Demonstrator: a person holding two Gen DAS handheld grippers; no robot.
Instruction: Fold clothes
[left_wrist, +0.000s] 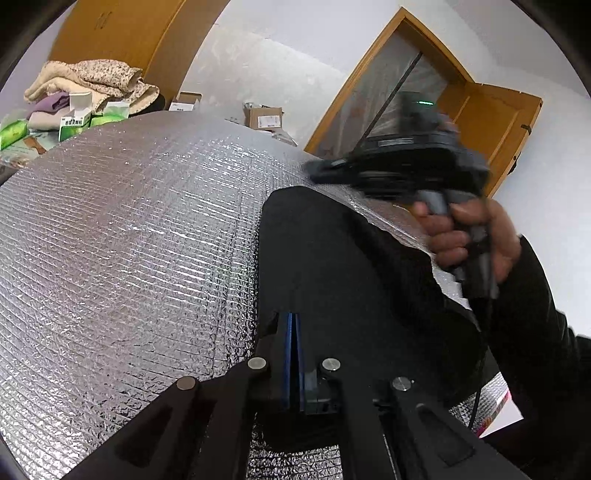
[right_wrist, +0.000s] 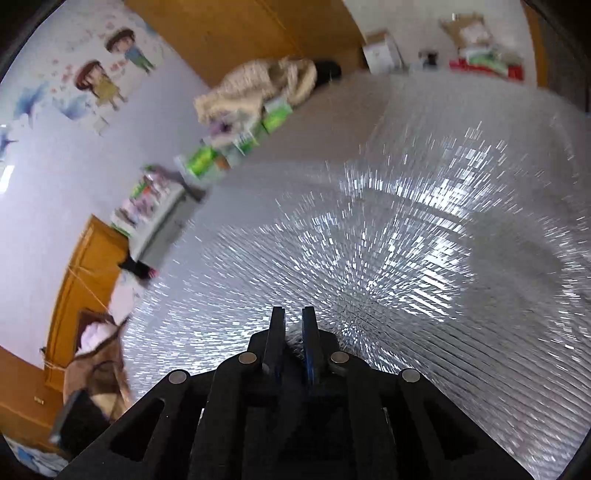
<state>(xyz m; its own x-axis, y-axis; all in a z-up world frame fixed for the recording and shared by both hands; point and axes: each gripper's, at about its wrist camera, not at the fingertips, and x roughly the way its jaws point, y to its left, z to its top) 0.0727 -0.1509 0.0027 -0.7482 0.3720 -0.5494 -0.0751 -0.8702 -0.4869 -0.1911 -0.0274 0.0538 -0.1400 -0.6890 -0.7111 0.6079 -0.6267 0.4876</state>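
Currently left hand-held gripper (left_wrist: 293, 325) is clamped on the black garment (left_wrist: 332, 266) over the foil mat (left_wrist: 129, 240); right hand-held gripper (right_wrist: 293, 321) nearly closed, empty; fold stage unclear.

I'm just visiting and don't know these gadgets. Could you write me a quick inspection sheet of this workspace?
Surface: silver quilted foil mat, wrinkled.
Job's things: black garment lying on the mat.
Clutter: heap of clothes, green-and-white boxes, cardboard box at the far edge.
Grippers: left gripper fingers together at the garment; right gripper fingers slightly apart, holding nothing, image blurred.
Cables: black cable below the hand.
Surroundings: wooden door, cartoon wall stickers.
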